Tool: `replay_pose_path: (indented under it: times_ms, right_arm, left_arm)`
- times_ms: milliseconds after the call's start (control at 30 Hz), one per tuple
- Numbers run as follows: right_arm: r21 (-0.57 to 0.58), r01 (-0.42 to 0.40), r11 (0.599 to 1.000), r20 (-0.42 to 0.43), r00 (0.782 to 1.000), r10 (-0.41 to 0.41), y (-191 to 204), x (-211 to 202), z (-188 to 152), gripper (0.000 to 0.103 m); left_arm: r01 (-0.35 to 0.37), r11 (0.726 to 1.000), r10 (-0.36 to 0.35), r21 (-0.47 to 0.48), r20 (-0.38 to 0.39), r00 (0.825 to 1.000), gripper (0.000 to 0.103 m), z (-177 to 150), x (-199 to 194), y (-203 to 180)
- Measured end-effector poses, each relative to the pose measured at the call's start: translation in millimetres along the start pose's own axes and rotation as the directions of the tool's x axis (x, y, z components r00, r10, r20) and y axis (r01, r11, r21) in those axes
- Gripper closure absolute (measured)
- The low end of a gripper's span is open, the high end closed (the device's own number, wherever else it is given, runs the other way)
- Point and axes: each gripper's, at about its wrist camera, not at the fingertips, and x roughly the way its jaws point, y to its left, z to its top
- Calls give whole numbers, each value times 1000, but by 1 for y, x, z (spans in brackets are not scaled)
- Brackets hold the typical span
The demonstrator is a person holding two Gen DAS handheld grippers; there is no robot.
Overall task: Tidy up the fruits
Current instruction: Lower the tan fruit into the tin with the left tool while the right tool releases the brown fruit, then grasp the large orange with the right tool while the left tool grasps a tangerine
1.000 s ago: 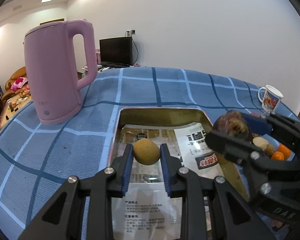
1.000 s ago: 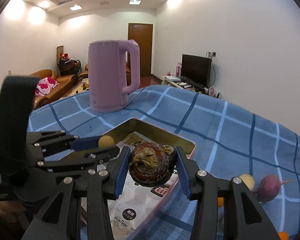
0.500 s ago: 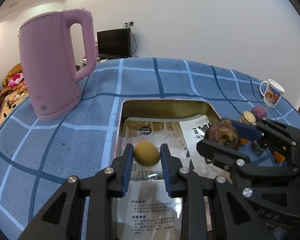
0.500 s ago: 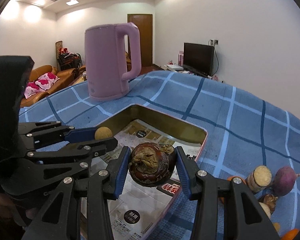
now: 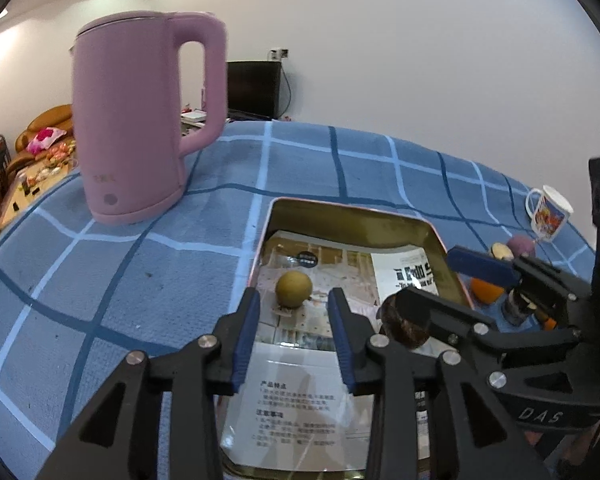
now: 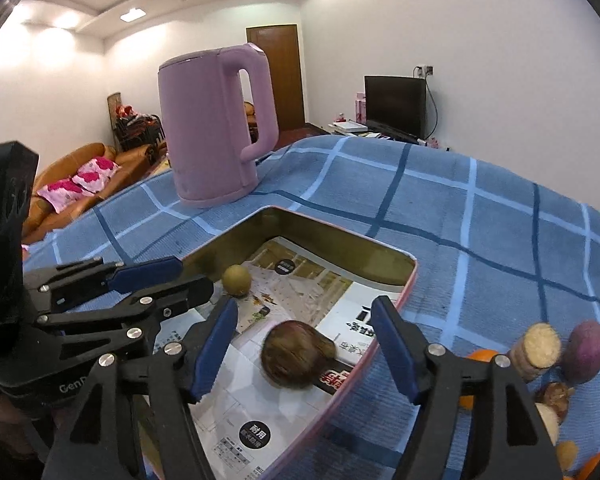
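Observation:
A small round yellow-brown fruit (image 5: 294,289) rests on the printed paper inside a gold metal tray (image 5: 352,210). My left gripper (image 5: 294,309) is just behind it. Its jaws are opening and the blue pads (image 5: 247,332) stand clear of the fruit. A larger wrinkled brown fruit (image 6: 296,354) lies on the paper near the tray's (image 6: 340,232) right rim. My right gripper (image 6: 305,303) straddles it with its jaws opening, and neither pad touches it. In the right wrist view the left gripper (image 6: 172,280) reaches in from the left, next to the small fruit (image 6: 237,279).
A tall pink kettle (image 5: 140,128) stands on the blue checked cloth left of the tray. A white mug (image 5: 548,214) sits far right. Right of the tray lie an orange (image 6: 480,356), a cut pale tuber (image 6: 538,346), a purple root (image 6: 588,350) and other produce.
Both grippers let go. The left pads spread off the small fruit, which now rests in the tray. The right jaws widened and the brown fruit dropped onto the paper.

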Motion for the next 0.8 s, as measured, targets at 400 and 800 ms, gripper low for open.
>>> replay_pose_path:
  times_ms: [400,800]
  right_arm:
    - [97,135,986,125,981,-146,-39,-66,-2,21]
    - [205,521,828,8,845,-534,-139,-163,-78,21]
  left_arm:
    - [6,999,-10,40,122,992,4,7,-35,-38]
    - [193,949,-205,248,23,979,4,-9,-29,-172]
